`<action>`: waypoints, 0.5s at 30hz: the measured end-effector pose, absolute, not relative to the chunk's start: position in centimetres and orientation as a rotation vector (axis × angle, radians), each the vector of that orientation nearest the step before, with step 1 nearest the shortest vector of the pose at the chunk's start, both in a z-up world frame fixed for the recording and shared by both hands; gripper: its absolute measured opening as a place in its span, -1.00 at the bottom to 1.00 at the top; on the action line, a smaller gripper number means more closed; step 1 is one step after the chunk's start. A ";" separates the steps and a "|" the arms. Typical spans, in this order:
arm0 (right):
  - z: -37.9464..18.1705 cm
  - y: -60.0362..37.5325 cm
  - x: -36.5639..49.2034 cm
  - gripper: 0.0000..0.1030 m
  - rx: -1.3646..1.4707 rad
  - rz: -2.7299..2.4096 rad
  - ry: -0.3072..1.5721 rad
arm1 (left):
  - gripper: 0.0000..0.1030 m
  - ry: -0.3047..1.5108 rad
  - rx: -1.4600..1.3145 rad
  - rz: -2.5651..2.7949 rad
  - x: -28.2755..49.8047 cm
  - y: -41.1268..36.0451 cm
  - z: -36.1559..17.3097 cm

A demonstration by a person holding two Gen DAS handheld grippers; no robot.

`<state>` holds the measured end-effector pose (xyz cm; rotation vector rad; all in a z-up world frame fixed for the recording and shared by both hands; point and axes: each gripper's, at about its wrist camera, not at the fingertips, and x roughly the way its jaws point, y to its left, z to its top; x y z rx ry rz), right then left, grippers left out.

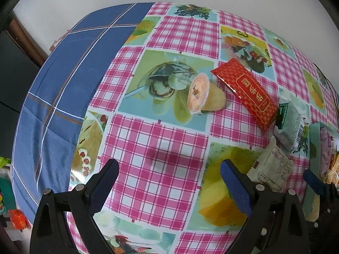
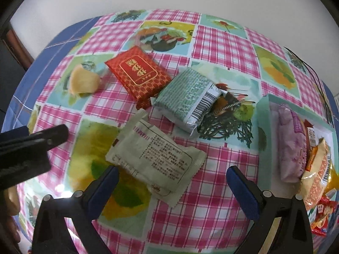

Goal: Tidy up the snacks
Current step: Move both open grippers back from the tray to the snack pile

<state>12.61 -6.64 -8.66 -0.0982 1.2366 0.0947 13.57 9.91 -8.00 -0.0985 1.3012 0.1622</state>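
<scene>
Left tongs (image 1: 169,182): jaws wide apart, nothing between them, hovering above the desk (image 1: 152,148) without touching it. Blue-padded fingers (image 1: 235,188) point toward the far side.

Right tongs (image 2: 171,188): jaws likewise wide apart, empty, raised above the desk. In the right wrist view the left tongs' black finger enters from the left edge, near the right tongs.

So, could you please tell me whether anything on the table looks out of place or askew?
The jelly cup lies tipped on its side, sealed lid facing sideways, beside the red packet. Nothing appears spilled. The red, green and white packets lie scattered at angles outside the tray.
</scene>
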 end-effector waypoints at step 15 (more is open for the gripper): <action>-9.4 -6.1 15.2 0.57 -0.049 0.126 1.224 | 0.87 1.302 -0.138 0.185 14.4 11.9 -8.2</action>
